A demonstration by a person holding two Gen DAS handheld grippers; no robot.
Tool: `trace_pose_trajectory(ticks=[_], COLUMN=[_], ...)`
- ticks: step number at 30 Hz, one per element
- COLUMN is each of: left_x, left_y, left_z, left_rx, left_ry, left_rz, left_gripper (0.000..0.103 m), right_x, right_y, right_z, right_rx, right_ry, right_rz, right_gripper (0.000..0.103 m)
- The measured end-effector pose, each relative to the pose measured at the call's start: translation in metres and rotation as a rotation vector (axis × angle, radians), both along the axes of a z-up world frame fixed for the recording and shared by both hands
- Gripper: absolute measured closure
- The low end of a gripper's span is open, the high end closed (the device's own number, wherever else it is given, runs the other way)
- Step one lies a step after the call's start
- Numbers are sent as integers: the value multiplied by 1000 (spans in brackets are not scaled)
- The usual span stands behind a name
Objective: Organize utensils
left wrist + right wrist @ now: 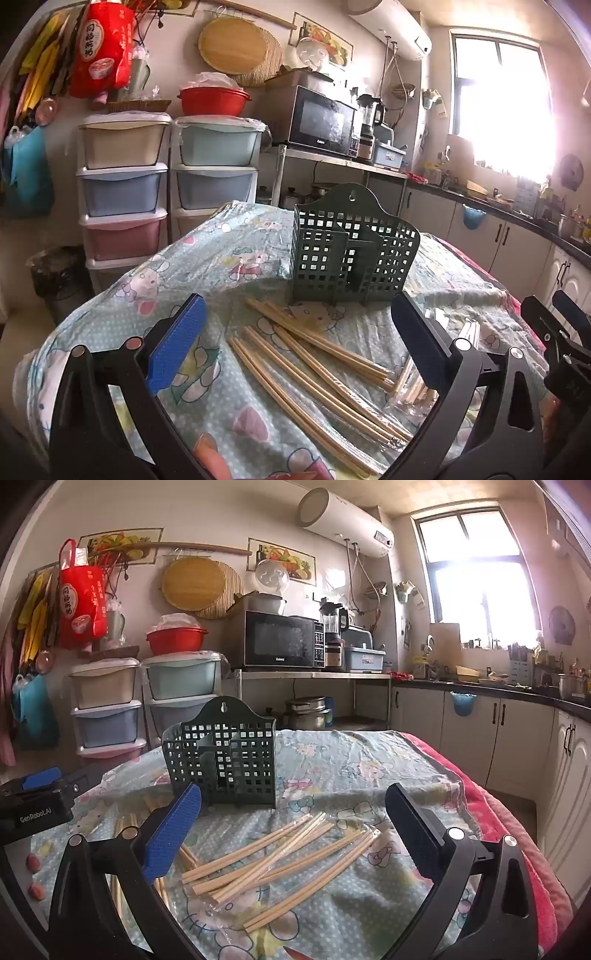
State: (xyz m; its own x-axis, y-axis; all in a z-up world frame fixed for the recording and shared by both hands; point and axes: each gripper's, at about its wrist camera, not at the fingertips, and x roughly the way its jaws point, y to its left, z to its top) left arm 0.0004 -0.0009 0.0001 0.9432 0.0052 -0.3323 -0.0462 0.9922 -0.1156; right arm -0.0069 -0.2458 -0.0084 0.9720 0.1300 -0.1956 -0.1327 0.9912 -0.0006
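Both claws stand wide apart and hold nothing: the left claw [295, 354] hangs over one heap of bare chopsticks [314, 365], and the right claw [295, 845] over a second heap, the wrapped chopsticks [280, 860] in clear sleeves.

The green holder [225, 760] stands upright on the table [351, 775] just beyond both claws, ahead and left of the right one, ahead and right of the left one. Its slotted compartments look empty, so no utensil is sorted yet.

The risks, as I judge them: the sticks lie crossed and overlapping, so a pinch may lift several or scatter the rest. The slick sleeves may slip from the pads. The light holder may tip or slide if a stick strikes its rim. The cloth [221, 258] is rumpled and could snag.
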Motion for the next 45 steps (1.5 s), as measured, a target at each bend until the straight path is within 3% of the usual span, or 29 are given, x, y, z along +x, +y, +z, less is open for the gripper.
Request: trace_pose_trajectory(ticks=[8, 45], left_x=[6, -6], left_y=[-14, -5], left_z=[4, 8], left_rx=[16, -2], left_ry=[-4, -21], left_rz=[-3, -14], left_gripper=[10, 10], right_x=[-1, -3], right_y=[-2, 1], right_z=[2, 1], right_rx=[10, 20], right_ry=[-11, -20], right_rz=[-1, 22], right_gripper=[6, 6])
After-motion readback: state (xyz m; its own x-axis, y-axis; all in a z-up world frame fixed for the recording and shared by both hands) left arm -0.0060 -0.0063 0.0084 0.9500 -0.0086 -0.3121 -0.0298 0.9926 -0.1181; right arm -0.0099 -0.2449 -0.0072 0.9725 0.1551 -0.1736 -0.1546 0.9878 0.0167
